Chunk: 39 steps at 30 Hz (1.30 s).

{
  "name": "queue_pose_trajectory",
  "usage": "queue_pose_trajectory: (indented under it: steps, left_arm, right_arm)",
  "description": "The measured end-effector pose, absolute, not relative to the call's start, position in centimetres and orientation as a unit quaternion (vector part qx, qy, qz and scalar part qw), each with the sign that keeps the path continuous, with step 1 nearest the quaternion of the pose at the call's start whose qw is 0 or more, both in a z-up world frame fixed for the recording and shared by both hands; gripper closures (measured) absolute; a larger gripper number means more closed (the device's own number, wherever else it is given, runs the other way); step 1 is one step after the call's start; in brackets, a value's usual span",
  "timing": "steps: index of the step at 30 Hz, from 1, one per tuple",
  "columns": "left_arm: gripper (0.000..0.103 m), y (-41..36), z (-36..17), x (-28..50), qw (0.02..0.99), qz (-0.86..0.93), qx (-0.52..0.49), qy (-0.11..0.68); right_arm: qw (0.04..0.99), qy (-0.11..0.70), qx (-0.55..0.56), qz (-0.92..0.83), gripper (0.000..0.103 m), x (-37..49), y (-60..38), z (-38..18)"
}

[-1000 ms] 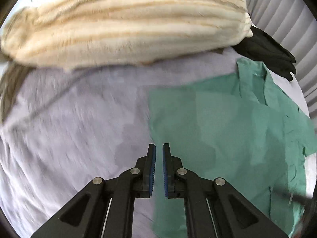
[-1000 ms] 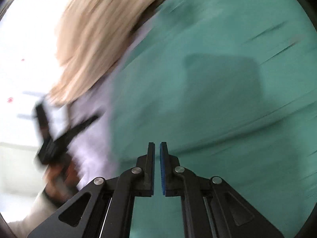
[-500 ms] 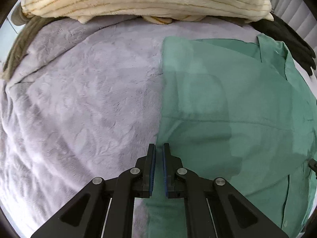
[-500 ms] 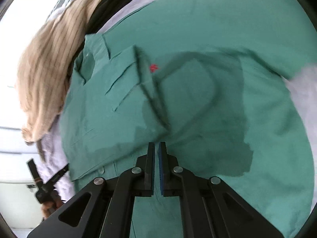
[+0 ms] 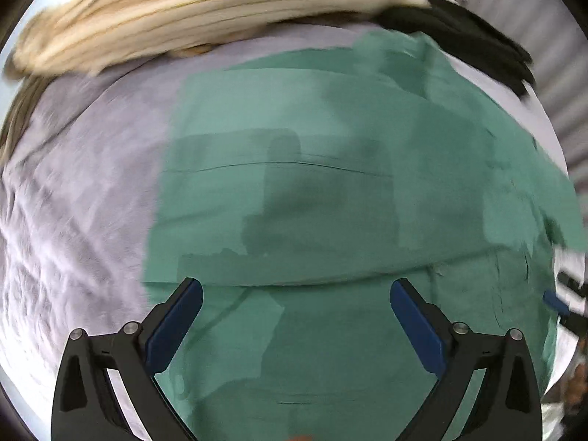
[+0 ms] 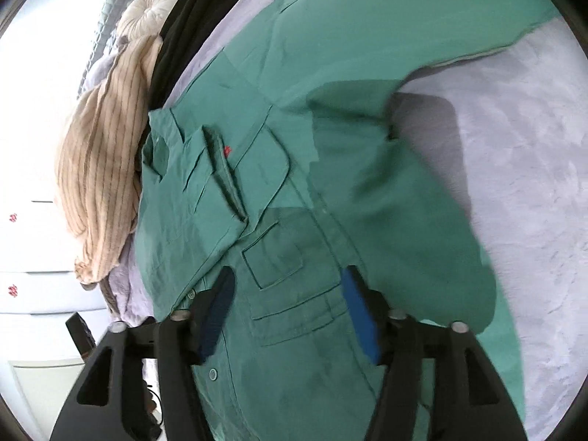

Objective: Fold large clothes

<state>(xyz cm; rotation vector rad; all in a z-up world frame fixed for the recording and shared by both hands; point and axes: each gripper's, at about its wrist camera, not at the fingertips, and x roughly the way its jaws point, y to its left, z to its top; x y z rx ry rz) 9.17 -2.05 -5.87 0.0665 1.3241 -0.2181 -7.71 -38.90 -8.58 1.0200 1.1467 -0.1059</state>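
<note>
**Helper:** Where is the shirt, and what are your tools doing?

**Me:** The green button-up shirt [image 6: 279, 191] lies spread on the lilac bed cover [image 6: 522, 169], partly folded already: a panel is doubled over along its left side. Far beyond it sits a cream striped blanket [image 5: 205, 11] with a black garment [image 5: 463, 36] to its right. My left hand-held gripper [image 5: 294, 294] hangs over the near part of the shirt with its fingers spread wide, holding nothing. My right hand-held gripper [image 6: 286, 294] is also spread apart and empty, straddling the chest pocket [image 6: 273, 257] beside the button placket.

**Helper:** How will it handle?

**Me:** I judge it light, thin and limp. It should drape and crease readily rather than hold a shape, and a single layer may slide off the one beneath on the plush cover.

**Helper:** Where would you take hold?

**Me:** At an edge, I think, pinching hem or side seam where the cloth is stitched double, one tool at each corner so the fold comes over evenly.
</note>
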Motion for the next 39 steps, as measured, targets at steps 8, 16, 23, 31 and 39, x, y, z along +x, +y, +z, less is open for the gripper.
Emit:
queue_pose_trajectory:
  steps: [8, 16, 23, 31, 39]
  left_arm:
    - [0.001, -10.7, -6.2, 8.2, 0.762, -0.161, 0.078, 0.622]
    - [0.001, -16.4, -6.7, 7.9, 0.752, -0.175, 0.088, 0.629]
    - [0.001, -21.3, -7.1, 7.4, 0.743, -0.205, 0.089, 0.631]
    - [0.001, -25.1, -7.9, 7.0, 0.737, -0.212, 0.089, 0.635]
    - [0.001, -26.5, -8.8, 7.8, 0.737, -0.205, 0.084, 0.639]
  right_arm:
    - [0.738, 0.452, 0.492, -0.092, 0.022, -11.0, -46.3, -7.5]
    - [0.724, 0.393, 0.539, -0.173, 0.022, -14.0, -55.3, -8.1]
    - [0.708, 0.336, 0.586, -0.206, 0.022, -15.2, -61.5, -9.4]
    - [0.712, 0.279, 0.612, -0.203, 0.022, -13.9, -66.4, -10.3]
    - [0.682, 0.196, 0.683, -0.174, 0.02, -13.7, -68.6, -11.8]
